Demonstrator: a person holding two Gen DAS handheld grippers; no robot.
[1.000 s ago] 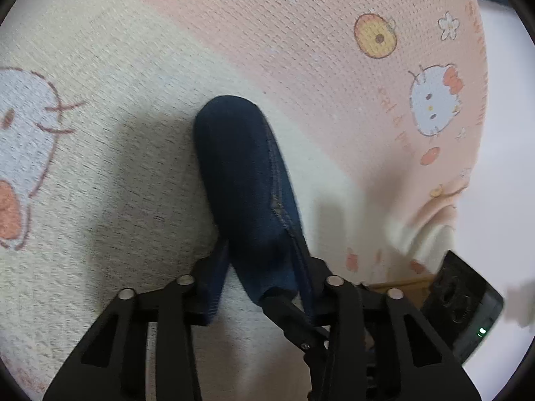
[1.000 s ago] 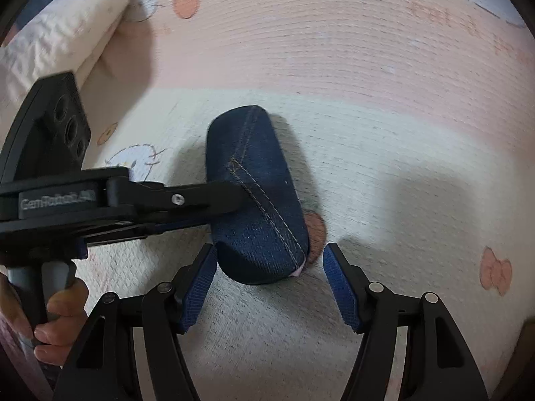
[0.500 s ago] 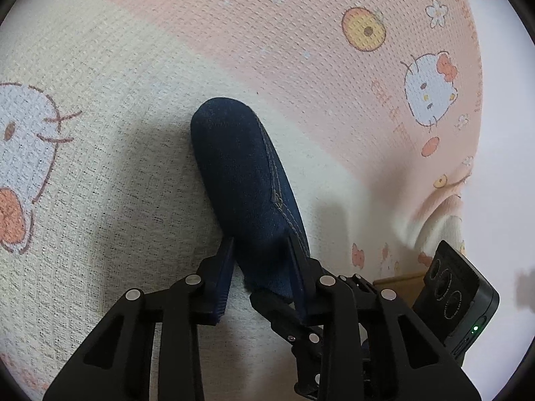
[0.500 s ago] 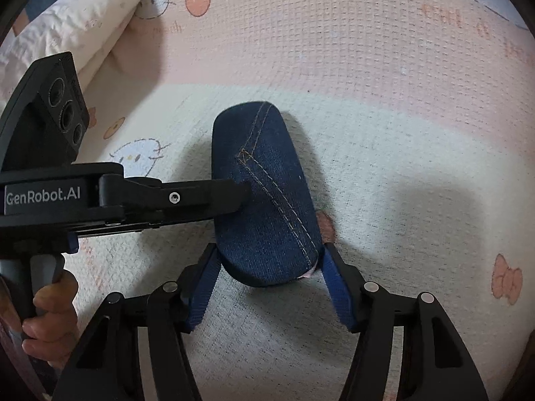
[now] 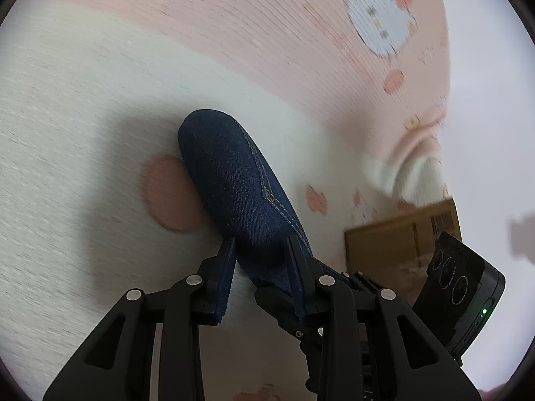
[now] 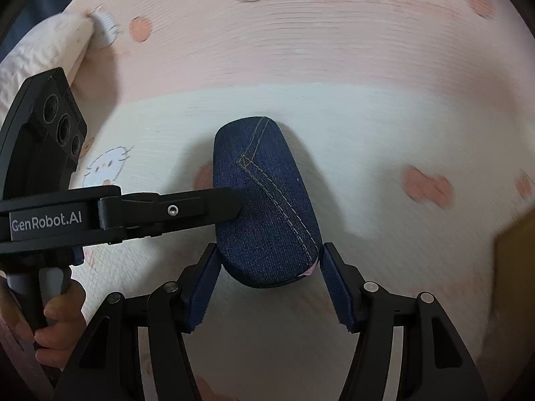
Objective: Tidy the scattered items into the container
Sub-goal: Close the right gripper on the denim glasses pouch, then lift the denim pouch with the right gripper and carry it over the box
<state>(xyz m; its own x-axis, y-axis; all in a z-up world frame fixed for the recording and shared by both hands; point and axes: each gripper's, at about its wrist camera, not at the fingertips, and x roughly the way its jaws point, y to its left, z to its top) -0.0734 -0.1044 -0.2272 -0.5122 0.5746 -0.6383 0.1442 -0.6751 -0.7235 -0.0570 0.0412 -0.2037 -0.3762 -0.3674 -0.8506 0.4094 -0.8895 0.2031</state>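
Denim-covered case (image 6: 267,200), likely light, stiff-shelled and grippy, lifted above the pink-and-cream blanket (image 6: 367,133), near a cardboard box (image 5: 401,237); clamped across its sides by left gripper (image 5: 260,277) and across one end by right gripper (image 6: 267,277), sensible holds.

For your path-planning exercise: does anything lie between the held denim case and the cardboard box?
Nothing visible does. The denim case is held by both grippers, left gripper and right gripper; only bare blanket shows before the cardboard box, whose inside is blurred.
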